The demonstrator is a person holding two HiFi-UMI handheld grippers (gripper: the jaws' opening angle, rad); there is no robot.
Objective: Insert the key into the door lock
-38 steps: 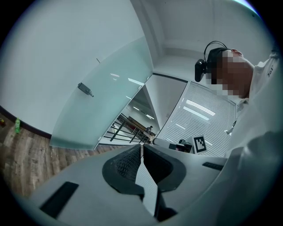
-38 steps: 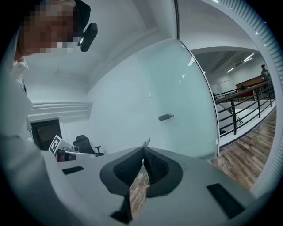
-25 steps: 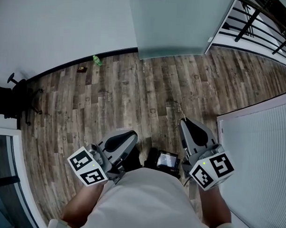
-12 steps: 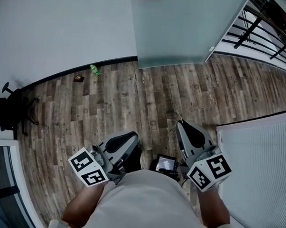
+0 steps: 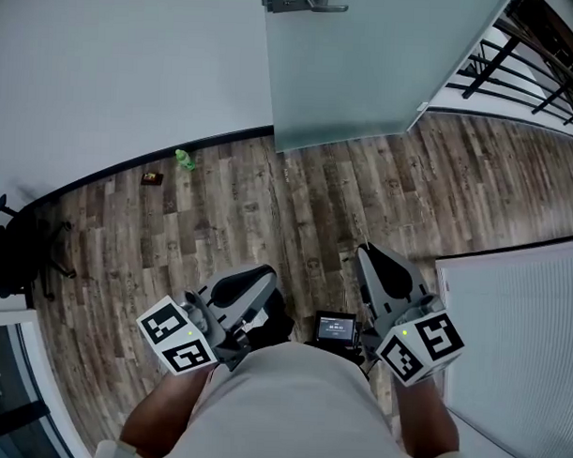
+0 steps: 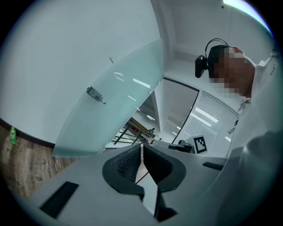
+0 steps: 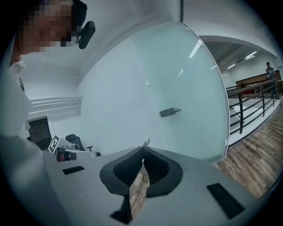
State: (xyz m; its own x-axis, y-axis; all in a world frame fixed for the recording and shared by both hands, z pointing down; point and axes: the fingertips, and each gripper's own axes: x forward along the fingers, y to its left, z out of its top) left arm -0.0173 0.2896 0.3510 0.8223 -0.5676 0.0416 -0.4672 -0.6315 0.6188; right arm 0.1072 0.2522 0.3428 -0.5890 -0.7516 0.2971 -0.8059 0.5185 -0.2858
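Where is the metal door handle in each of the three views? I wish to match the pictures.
Head view: the door handle at the top edge, near the middle.
Left gripper view: the handle left of centre, above the jaws.
Right gripper view: the handle right of centre, above the jaws.
Shared landmark: the black railing beside the glass door.

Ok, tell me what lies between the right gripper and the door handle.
Nothing but bare wood floor, as the head view shows; the right gripper, shut on the key, is well apart from the door handle.
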